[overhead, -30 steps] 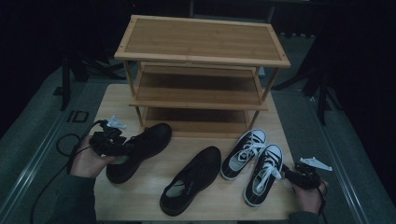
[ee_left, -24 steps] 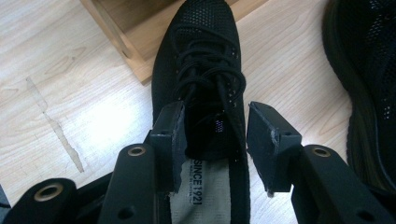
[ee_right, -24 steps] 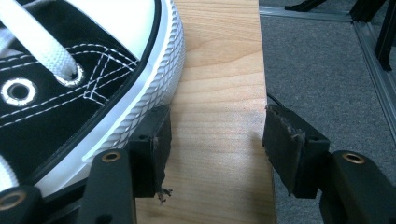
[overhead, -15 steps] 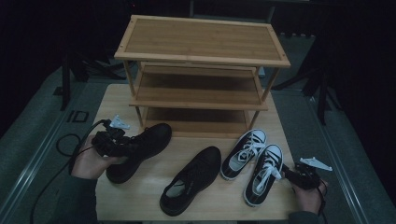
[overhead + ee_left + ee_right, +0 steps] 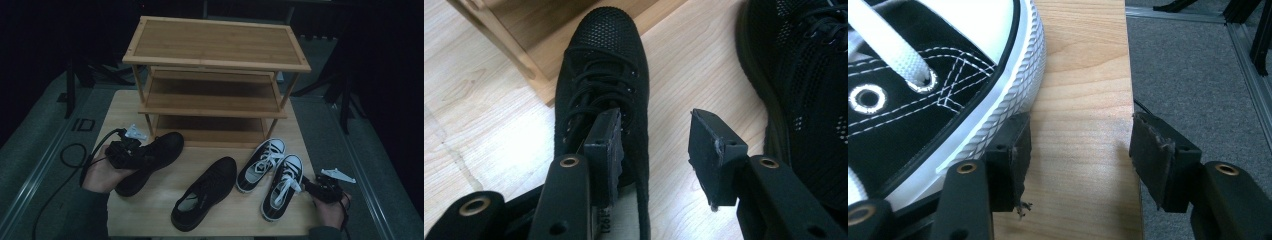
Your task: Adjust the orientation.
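Observation:
A black lace-up shoe [image 5: 162, 147] lies at the table's left, its toe toward the rack. My left gripper [image 5: 140, 156] is at its heel opening. In the left gripper view this shoe [image 5: 609, 50] has one jaw over its insole and the other outside its wall; the gripper [image 5: 656, 117] is open, its pads apart from the wall. A second black shoe [image 5: 207, 187] lies mid-table and is also seen in the left gripper view [image 5: 809, 75]. My right gripper [image 5: 306, 184] stands open beside the right of two black-and-white sneakers [image 5: 282, 185], with bare table between the jaws [image 5: 1080, 120] and one jaw next to the sneaker's sole [image 5: 1013, 95].
A three-tier bamboo shoe rack [image 5: 215, 45] stands at the back of the wooden table [image 5: 240, 215], its shelves bare. The other sneaker [image 5: 262, 160] lies next to its pair. The table's right edge [image 5: 1128, 60] runs close to my right gripper, with grey floor beyond.
My left gripper has edged a little to the right, further over the black shoe's opening. The right gripper and the shoes have kept still.

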Action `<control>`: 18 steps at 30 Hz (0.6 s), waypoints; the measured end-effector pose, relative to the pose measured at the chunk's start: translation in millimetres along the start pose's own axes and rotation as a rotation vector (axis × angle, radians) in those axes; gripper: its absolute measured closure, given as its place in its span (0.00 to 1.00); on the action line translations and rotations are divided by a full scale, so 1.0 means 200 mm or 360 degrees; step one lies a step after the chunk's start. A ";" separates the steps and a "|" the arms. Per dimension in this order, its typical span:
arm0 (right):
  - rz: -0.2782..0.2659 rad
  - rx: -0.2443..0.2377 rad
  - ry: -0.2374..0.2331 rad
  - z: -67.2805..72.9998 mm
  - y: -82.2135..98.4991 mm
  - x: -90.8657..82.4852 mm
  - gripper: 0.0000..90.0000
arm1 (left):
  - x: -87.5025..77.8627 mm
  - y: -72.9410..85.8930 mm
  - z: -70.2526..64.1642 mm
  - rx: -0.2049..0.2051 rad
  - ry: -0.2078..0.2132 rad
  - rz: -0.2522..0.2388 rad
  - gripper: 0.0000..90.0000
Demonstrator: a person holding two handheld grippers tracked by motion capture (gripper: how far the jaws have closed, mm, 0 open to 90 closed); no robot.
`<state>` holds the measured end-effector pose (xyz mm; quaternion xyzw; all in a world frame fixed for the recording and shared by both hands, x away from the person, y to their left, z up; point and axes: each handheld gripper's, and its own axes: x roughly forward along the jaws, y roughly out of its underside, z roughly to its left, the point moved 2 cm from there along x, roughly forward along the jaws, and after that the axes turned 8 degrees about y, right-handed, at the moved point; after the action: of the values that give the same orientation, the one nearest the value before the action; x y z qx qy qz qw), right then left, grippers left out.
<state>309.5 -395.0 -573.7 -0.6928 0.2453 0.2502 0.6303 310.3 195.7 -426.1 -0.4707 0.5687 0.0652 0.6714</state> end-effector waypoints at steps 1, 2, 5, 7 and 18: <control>0.0000 0.0000 0.0000 0.00 0.00 0.00 0.46 | 0.00 0.00 -0.01 -0.0002 0.0003 0.0002 0.63; 0.0000 0.0001 -0.0001 0.00 0.00 0.00 0.46 | 0.00 -0.01 -0.01 0.0001 0.0010 0.0006 0.63; 0.0000 0.0001 -0.0001 0.00 0.00 0.00 0.46 | 0.01 -0.03 -0.03 0.0016 0.0028 0.0016 0.63; 0.0000 0.0000 0.0000 0.00 0.00 0.00 0.46 | 0.01 -0.04 -0.04 0.0033 0.0038 0.0026 0.63; -0.0001 -0.0002 0.0002 0.00 0.00 0.00 0.46 | 0.02 -0.06 -0.09 0.0068 0.0038 0.0041 0.63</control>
<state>309.5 -394.9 -573.7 -0.6934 0.2454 0.2497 0.6298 306.2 175.7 -420.8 -0.4496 0.5839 0.0563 0.6736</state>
